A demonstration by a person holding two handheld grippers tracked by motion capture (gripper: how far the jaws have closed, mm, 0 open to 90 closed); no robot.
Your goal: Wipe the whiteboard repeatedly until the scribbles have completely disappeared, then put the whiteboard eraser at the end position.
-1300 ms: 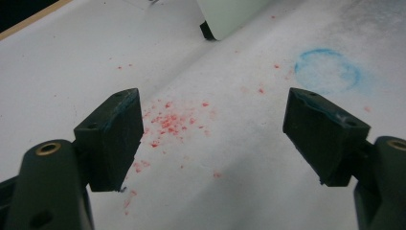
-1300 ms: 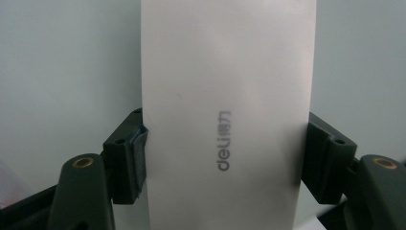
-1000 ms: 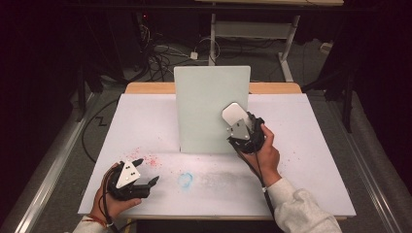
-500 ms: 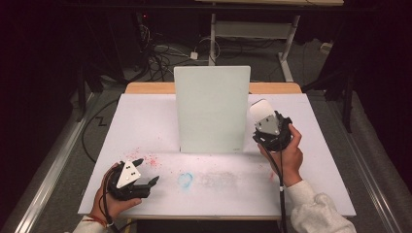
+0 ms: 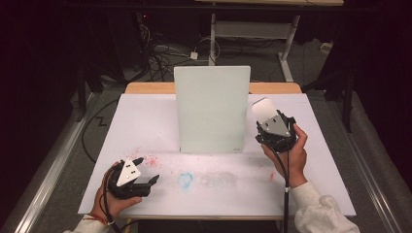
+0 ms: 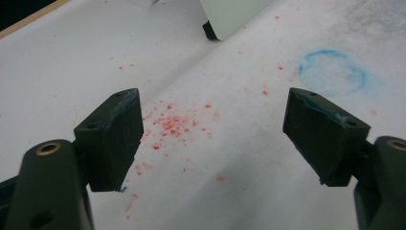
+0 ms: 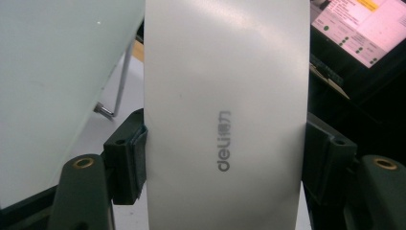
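A pale green-white board [image 5: 212, 109] stands upright mid-table on the white table cover [image 5: 145, 121]. Just right of the board, my right gripper [image 5: 269, 120] is lifted off the table and shut on a white eraser block [image 5: 264, 108]. The right gripper view has that block [image 7: 225, 96], printed "deli", pressed between both pads [image 7: 131, 153], with the board [image 7: 52, 72] at the left. Near the front left corner, my left gripper [image 5: 148, 170] rests low and open. Nothing lies between its pads [image 6: 115, 134], only red specks [image 6: 172, 124] on the cover.
A faint blue ring mark [image 5: 184, 179] and a grey smudge [image 5: 218, 178] lie on the cover in front of the board. The wooden table edge [image 5: 150, 88] runs behind it. Cables [image 5: 160, 53] and a desk frame [image 5: 286, 43] sit on the floor beyond. A lit screen [image 7: 354, 28] is at the far right.
My right gripper, still holding the eraser block, has moved to the right, from in front of the board's face to beside its right edge. The left gripper has stayed put.
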